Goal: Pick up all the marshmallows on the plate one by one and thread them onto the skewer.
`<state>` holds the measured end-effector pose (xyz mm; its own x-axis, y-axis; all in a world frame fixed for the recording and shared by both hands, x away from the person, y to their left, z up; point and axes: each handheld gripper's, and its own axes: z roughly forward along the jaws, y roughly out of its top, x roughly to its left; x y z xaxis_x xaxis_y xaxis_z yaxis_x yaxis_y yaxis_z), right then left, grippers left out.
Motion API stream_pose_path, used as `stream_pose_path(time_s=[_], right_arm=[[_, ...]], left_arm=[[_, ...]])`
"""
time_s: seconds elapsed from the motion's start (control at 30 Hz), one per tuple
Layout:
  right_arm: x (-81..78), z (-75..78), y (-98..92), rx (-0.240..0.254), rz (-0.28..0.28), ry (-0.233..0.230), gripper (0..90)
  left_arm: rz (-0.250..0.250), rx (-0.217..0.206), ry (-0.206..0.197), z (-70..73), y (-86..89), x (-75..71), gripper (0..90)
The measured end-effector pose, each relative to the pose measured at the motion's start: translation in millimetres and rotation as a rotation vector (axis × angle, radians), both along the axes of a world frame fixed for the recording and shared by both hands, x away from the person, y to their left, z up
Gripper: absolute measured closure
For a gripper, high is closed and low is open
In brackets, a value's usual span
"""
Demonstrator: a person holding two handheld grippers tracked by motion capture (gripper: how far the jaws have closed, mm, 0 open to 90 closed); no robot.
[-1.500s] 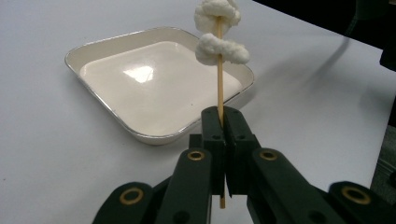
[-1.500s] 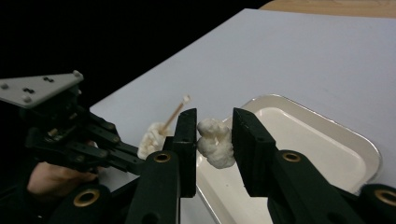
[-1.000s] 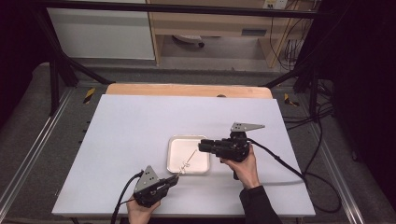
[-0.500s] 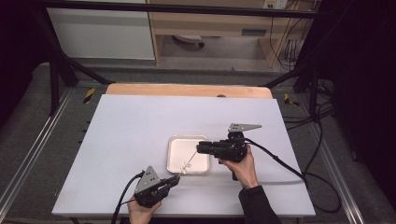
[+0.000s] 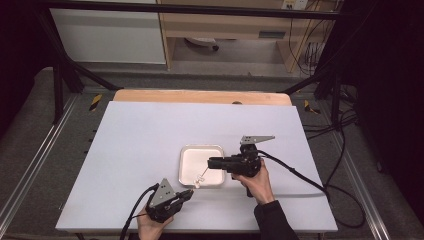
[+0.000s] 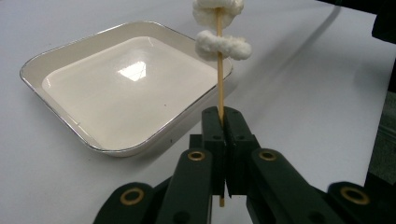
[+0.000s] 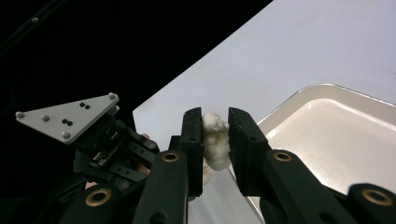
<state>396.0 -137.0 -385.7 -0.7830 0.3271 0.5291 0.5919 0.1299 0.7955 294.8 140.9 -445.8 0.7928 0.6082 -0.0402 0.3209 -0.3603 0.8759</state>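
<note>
My left gripper [image 5: 189,193] [image 6: 223,114] is near the table's front edge, shut on the lower end of a thin wooden skewer [image 6: 218,88]. The skewer slants up over the near rim of a white square tray [image 5: 202,148] [image 6: 51,95]. Two white fluffy pieces are threaded on it, a lower one [image 6: 223,44] and a top one [image 6: 217,9]. My right gripper [image 5: 210,162] [image 7: 215,114] reaches in from the right over the tray. Its jaws have just been closing, and both pads press on a white fluffy piece [image 7: 215,140].
The tray [image 7: 327,91] holds nothing but a shiny white bottom. White tabletop spreads around it. A black cable [image 5: 295,172] trails from the right gripper toward the right edge. The left gripper's grey plate [image 7: 65,116] shows beyond the right jaws.
The right gripper has edged slightly toward the skewer's top. The left gripper and skewer have stayed put.
</note>
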Motion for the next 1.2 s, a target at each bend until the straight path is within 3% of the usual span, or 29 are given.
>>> stream_pose_path(time_s=[0.43, 0.53, 0.6, 0.63, 0.67, 0.7, 0.83, 1.03, 1.2], right_arm=[[-3.4, -6.2, 3.5, -0.037, 0.023, 0.015, 79.0], [-4.0, -9.7, 6.1, -0.035, 0.033, 0.019, 79.1], [-4.1, -14.1, 10.3, -0.049, 0.071, 0.048, 79.1], [-5.6, -18.9, 15.2, -0.065, 0.096, 0.066, 78.8], [-7.4, -22.8, 19.0, -0.065, 0.092, 0.051, 78.7], [-8.1, -24.6, 20.5, -0.053, 0.091, 0.048, 78.6], [-8.2, -23.7, 20.0, -0.045, 0.084, 0.041, 76.9], [-10.9, -13.4, 12.2, -0.057, 0.002, -0.060, 54.5], [-14.4, -8.7, 3.5, -0.114, -0.074, -0.133, 38.0]], left_arm=[[-0.003, 0.042, -0.009, 1.7, -4.8, -0.1, 88.8], [-0.006, 0.023, -0.004, 2.3, -5.1, -0.1, 88.9], [-0.010, -0.029, -0.012, 6.5, -5.9, 0.1, 88.8], [0.014, 0.006, -0.027, 9.5, -9.1, -0.1, 88.8], [0.025, 0.025, -0.035, 11.6, -11.7, -0.1, 88.8], [0.032, 0.027, -0.028, 12.5, -13.0, 0.4, 88.8], [0.023, -0.031, 0.005, 9.0, -7.9, 2.8, 88.6], [0.043, -0.055, 0.023, 3.3, -2.0, 4.3, 88.3], [0.067, -0.080, 0.034, 5.0, 4.3, 5.8, 88.2]])
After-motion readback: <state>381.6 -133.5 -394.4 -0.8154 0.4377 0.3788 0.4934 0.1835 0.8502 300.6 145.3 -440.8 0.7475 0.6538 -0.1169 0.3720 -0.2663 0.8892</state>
